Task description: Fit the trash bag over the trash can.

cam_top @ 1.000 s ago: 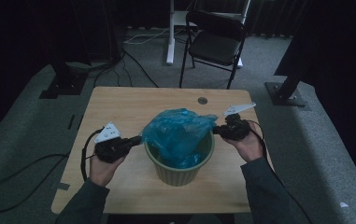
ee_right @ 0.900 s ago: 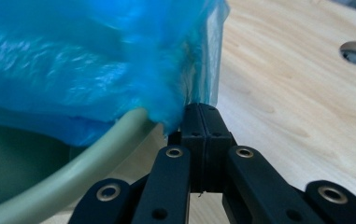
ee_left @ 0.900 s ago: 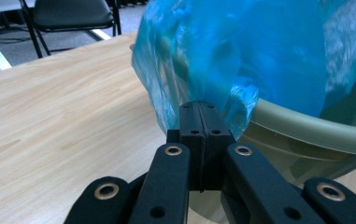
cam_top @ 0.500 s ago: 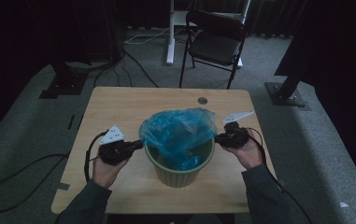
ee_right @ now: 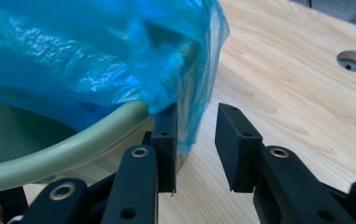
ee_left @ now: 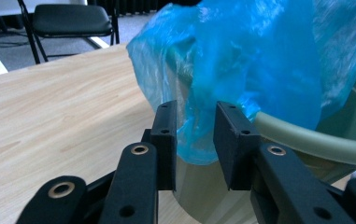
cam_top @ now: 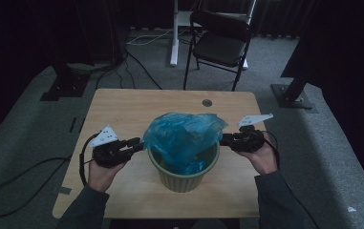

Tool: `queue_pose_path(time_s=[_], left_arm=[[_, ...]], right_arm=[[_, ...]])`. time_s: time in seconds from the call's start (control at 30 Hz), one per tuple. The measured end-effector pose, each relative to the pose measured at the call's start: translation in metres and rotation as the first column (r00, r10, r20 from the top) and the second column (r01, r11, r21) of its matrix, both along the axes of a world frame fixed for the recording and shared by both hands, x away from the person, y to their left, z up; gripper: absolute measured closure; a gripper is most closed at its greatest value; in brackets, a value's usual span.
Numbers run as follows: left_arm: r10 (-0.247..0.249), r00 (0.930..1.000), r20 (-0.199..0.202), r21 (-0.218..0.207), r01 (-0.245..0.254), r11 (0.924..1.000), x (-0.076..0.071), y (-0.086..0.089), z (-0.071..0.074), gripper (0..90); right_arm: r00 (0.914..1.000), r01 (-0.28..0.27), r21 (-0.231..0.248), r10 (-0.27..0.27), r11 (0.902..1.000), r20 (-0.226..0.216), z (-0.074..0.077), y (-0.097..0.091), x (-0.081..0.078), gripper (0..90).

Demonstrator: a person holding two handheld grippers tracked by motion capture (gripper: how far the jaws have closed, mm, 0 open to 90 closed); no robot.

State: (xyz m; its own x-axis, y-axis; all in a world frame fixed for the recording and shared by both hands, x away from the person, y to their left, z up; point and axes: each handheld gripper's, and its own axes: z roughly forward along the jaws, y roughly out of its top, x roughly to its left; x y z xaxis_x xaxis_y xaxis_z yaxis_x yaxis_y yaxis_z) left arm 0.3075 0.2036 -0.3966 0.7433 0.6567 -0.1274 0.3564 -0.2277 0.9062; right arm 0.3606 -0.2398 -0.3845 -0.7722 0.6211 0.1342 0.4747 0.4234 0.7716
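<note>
Now that both sets of jaws have just been opening, the blue bag [cam_top: 183, 136] hangs loose over the rim of the green bin [cam_top: 182, 174], which stands in the middle of the wooden table [cam_top: 122, 107]. On the left, the left gripper [cam_top: 134, 143] stands with its jaws apart, a fold of blue film between them but not pinched. On the right, the right gripper [cam_top: 225, 139] is likewise open, the bag's edge brushing only its inner jaw. A second ago both were clamped on the film, stretching it wider; the liner looks draped, perhaps needing tucking down
</note>
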Motion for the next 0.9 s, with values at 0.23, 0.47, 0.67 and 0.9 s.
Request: queue_pose_path(time_s=[0.23,0.47,0.67,0.9], left_arm=[[-0.030,0.9994,0.015,-0.033,0.030,0.9990,0.001,0.002,0.007,62.4],[-0.069,0.9970,0.035,-0.055,0.071,0.9959,0.002,0.001,0.013,55.4],[-0.101,0.9947,0.020,-0.039,0.101,0.9941,0.010,-0.010,0.014,52.6],[-0.101,0.9948,0.014,-0.027,0.102,0.9944,0.007,-0.014,0.011,79.0]], right_arm=[[0.9996,0.000,0.032,-0.001,0.9995,0.028,0.008,-0.008,-0.006,67.8],[0.9984,-0.036,0.053,0.033,0.9980,0.045,0.011,-0.013,-0.014,66.0],[0.9928,-0.111,0.118,0.105,0.9868,0.058,0.015,-0.009,-0.015,61.8],[0.9880,-0.143,0.120,0.134,0.9824,0.076,0.016,0.000,-0.014,80.6]])
